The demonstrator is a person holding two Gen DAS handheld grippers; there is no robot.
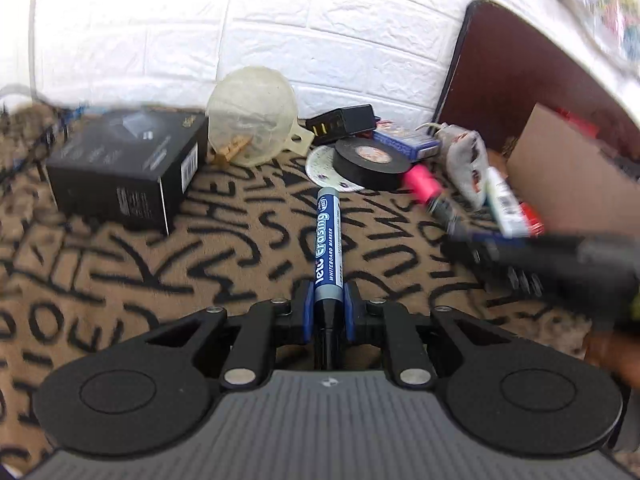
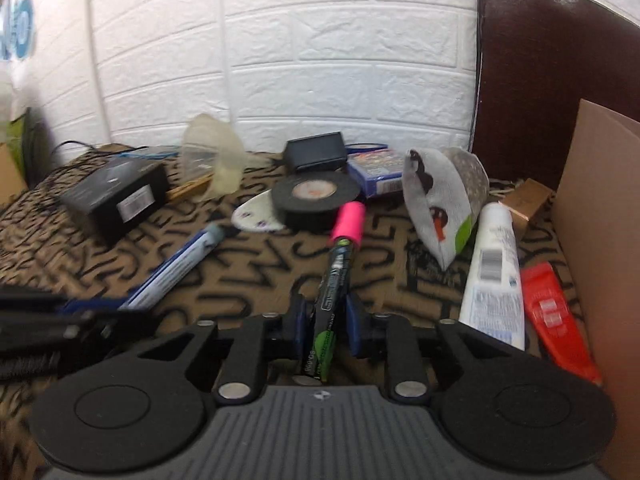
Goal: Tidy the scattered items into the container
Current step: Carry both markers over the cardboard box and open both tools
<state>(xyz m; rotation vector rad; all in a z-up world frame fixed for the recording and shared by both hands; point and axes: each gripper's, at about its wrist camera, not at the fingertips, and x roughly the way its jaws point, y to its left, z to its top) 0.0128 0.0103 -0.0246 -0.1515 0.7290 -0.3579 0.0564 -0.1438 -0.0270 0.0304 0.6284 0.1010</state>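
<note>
Now we see the left gripper [image 1: 328, 304] clamped on a whiteboard marker [image 1: 329, 240], its blue pads pinching the smooth blue-and-white barrel near the black tip end, the grey cap pointing straight ahead of the jaws. Just beyond that cap lies a flat roll of black tape [image 1: 372, 162], matte and ring-shaped, resting partly on a thin white disc [image 1: 320, 166]. Ahead and to the left of this gripper sits a glossy black box [image 1: 124, 164] with sharp corners, and beside it a cloudy translucent funnel [image 1: 252, 116] tipped on its side.

Over on the right gripper [image 2: 326, 320] the jaws are pressed against a black-barrelled marker with a pink cap [image 2: 340, 264], the round cap aimed forward towards the tape. To the right of these jaws lie a smooth white tube [image 2: 494, 272], a shiny red plastic piece [image 2: 556, 316] and, ahead of them, a soft printed fabric pouch [image 2: 444, 200] standing as a rounded wedge. Farther right rises the plain brown wall of a cardboard container [image 2: 600, 248], flat and dull.

Both markers hang in the grippers above a fuzzy tan cloth [image 2: 248, 272] patterned with black letters. Behind everything stands a white wall embossed like brick [image 2: 340, 60].
</note>
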